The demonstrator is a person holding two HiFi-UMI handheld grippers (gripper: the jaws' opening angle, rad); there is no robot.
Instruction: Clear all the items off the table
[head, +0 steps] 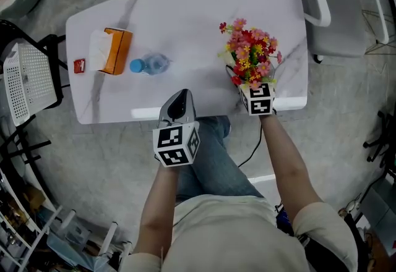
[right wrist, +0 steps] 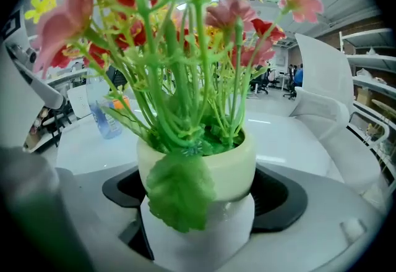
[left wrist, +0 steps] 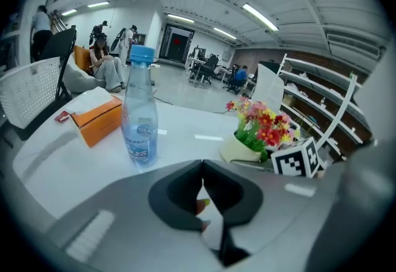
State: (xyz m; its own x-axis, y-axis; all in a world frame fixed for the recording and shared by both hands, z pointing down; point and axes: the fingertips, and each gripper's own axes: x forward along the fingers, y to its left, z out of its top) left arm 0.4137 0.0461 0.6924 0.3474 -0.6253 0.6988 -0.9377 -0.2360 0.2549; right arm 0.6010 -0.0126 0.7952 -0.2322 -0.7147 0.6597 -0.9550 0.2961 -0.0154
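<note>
A cream pot of red, pink and yellow flowers (head: pixel 250 54) stands near the white table's (head: pixel 185 11) front right edge. My right gripper (head: pixel 249 83) is shut on the flower pot (right wrist: pixel 198 169), its jaws pressed against both sides. A clear water bottle with a blue cap (head: pixel 148 64) stands upright mid-table, also in the left gripper view (left wrist: pixel 139 113). At the left are an orange tissue box (head: pixel 111 50) and a small red packet (head: pixel 79 65). My left gripper (head: pixel 179 97) hovers at the front edge, short of the bottle, shut and empty (left wrist: pixel 202 169).
A white chair (head: pixel 334 5) stands at the table's far right. A white mesh chair (head: pixel 28 79) sits at its left end. A cable (head: pixel 257 141) runs down from the right gripper. People sit far off in the room (left wrist: pixel 108 67).
</note>
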